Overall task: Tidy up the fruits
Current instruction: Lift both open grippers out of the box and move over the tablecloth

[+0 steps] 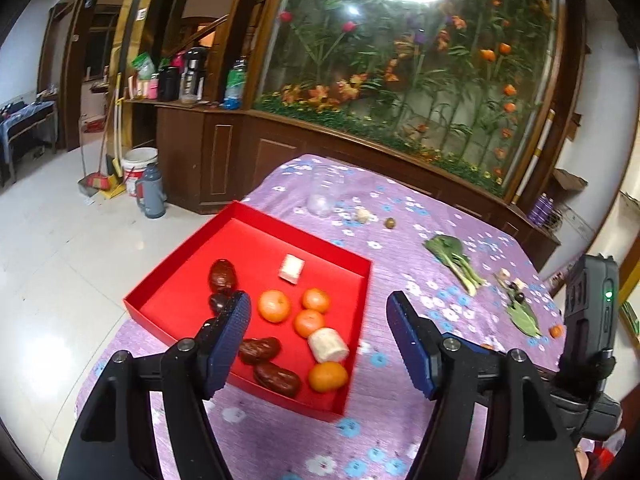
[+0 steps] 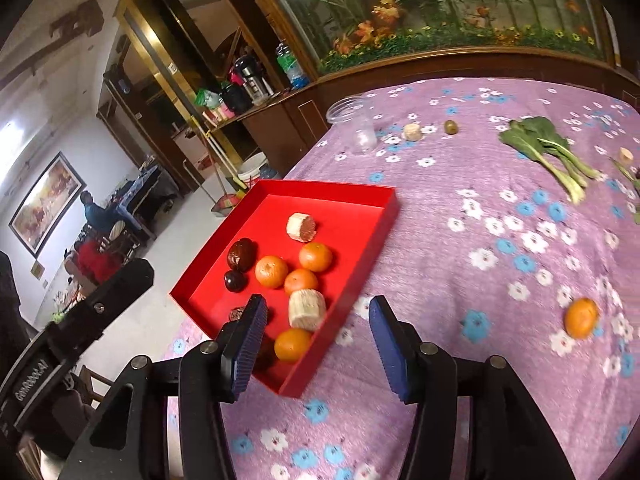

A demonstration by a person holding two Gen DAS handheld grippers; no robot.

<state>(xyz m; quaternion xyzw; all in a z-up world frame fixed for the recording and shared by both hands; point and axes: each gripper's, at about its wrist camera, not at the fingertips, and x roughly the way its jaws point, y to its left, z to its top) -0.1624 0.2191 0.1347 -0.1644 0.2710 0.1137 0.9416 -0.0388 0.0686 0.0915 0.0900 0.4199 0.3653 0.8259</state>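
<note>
A red tray (image 1: 352, 276) (image 2: 384, 208) lies on the purple flowered cloth near the table's left edge. It holds several small oranges (image 1: 274, 306) (image 2: 271, 271), several dark red dates (image 1: 223, 274) (image 2: 241, 254) and two pale cut chunks (image 1: 328, 345) (image 2: 307, 309). One loose orange (image 2: 581, 317) (image 1: 556, 332) lies on the cloth to the right. My left gripper (image 1: 318, 312) hovers over the tray's near part, open, nothing between its fingers. My right gripper (image 2: 318, 316) hangs above the tray's near right corner, open and holding nothing.
A clear plastic jar (image 2: 356, 124) (image 1: 322, 194), a pale chunk (image 2: 412, 132), a small green fruit (image 2: 451, 127) and leafy greens (image 2: 548, 148) (image 1: 452, 254) lie farther back on the cloth. A wooden cabinet with a flower display stands behind. The table drops to the floor left of the tray.
</note>
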